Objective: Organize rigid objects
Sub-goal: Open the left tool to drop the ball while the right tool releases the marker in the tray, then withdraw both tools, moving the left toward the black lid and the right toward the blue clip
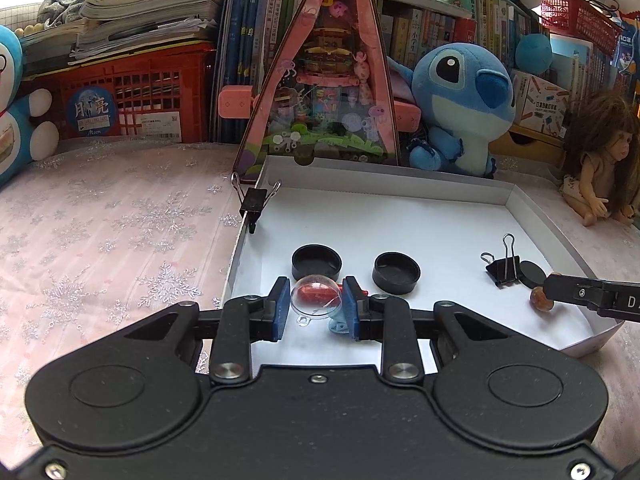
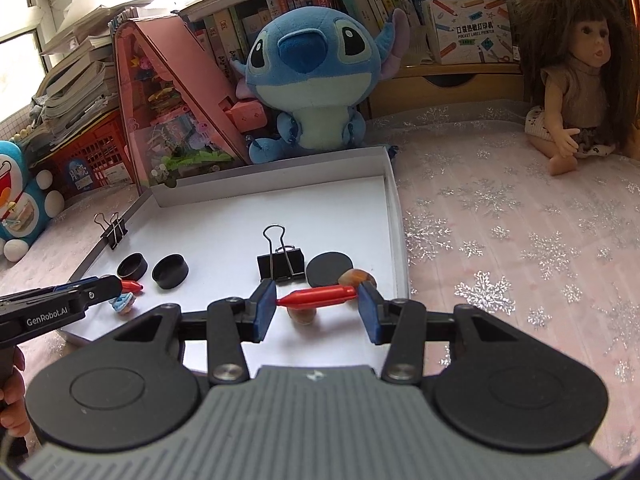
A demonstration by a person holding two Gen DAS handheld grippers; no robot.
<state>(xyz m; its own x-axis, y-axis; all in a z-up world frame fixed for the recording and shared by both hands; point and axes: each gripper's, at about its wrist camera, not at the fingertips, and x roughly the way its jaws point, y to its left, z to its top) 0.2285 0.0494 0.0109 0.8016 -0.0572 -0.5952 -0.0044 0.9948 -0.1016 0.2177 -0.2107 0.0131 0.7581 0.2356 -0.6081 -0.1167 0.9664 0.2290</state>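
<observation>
Low over the white tray (image 1: 400, 216), my left gripper (image 1: 316, 305) is shut on a clear plastic dome (image 1: 310, 308). A red bullet-shaped piece (image 1: 316, 292) shows through the dome, and a small light-blue item (image 1: 338, 326) lies under it. My right gripper (image 2: 318, 300) is shut on a second red bullet-shaped piece (image 2: 318, 296), gripped end to end between the blue pads. It hangs over a brown stone (image 2: 304, 316) near the tray's right wall. The right wrist view catches the left gripper (image 2: 114, 285) at the left, with its red piece (image 2: 132, 286) past the tip.
Inside the tray (image 2: 280, 200) are two black caps (image 2: 132, 266) (image 2: 170, 270), a black binder clip (image 2: 280, 266), a black disc (image 2: 330, 268) and another brown stone (image 2: 356, 278). A second binder clip (image 2: 114, 230) is on the tray's left rim. Plush toys, a doll and a pink display case stand behind.
</observation>
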